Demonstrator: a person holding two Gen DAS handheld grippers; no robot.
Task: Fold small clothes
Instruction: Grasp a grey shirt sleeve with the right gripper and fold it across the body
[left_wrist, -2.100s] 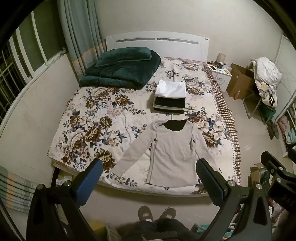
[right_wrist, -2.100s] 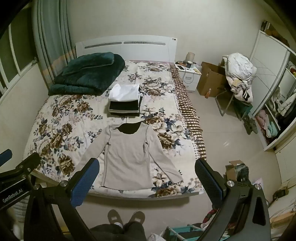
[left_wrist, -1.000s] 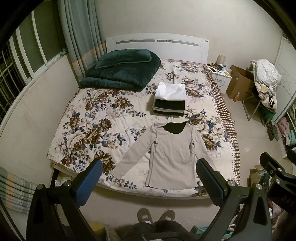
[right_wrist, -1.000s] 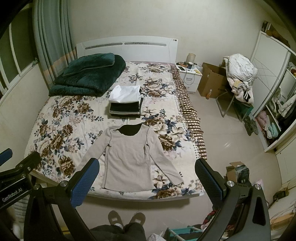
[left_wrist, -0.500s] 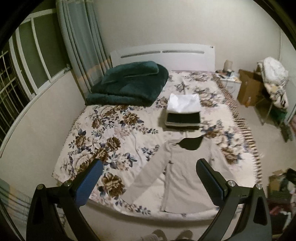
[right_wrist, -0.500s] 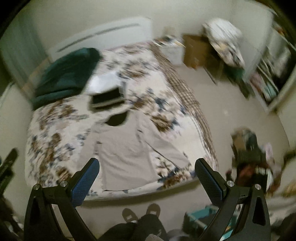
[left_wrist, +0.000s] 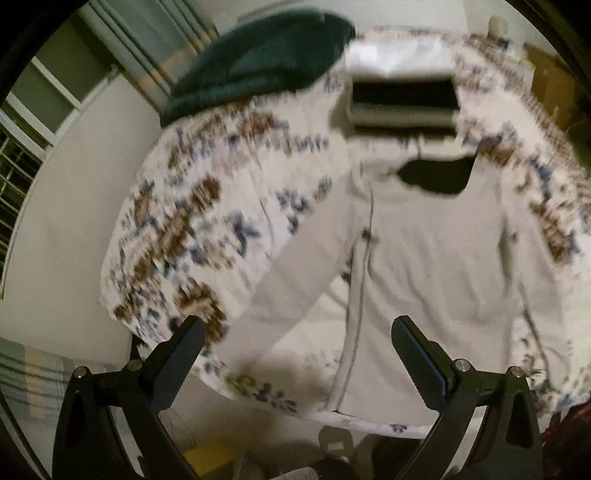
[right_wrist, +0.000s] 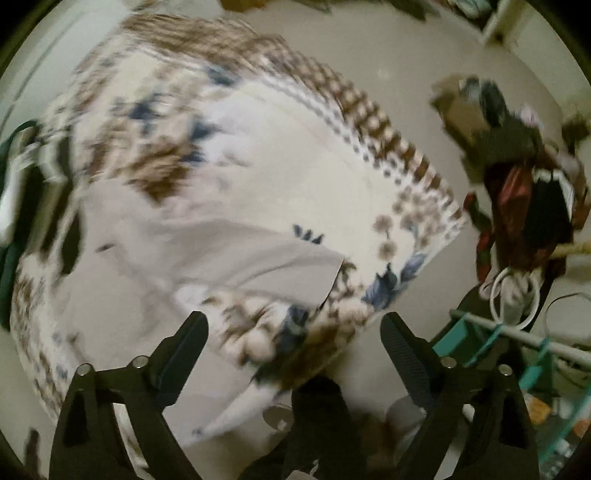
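Two grippers, both spread wide, nothing held: left gripper (left_wrist: 295, 354) low over the near bed edge, right gripper (right_wrist: 293, 350) over the bed's near right corner. Pale grey long-sleeved knit top (left_wrist: 436, 258) spread flat, face up, on the floral-print bedspread (left_wrist: 192, 229), dark neckline away from the viewer, hem at the near edge. Left sleeve (left_wrist: 291, 291) angled out toward the left gripper; right sleeve (right_wrist: 258, 251) angled out with its cuff just ahead of the right gripper.

Risks, judged only: pinching bedspread along with the thin sleeve, dragging the whole top out of square; grabbing one layer so the fold goes skewed; hem so near the edge that a tug could slide it off the bed.

Hard to read: both views heavily motion-blurred, seams and cuffs smeared. Folded white-and-dark stack of clothes (left_wrist: 402, 88) beyond the neckline, item count unclear. Dark green folded blanket (left_wrist: 266, 51) partly cut off. Floor clutter right of bed unidentifiable. Contact with fabric: none visible.
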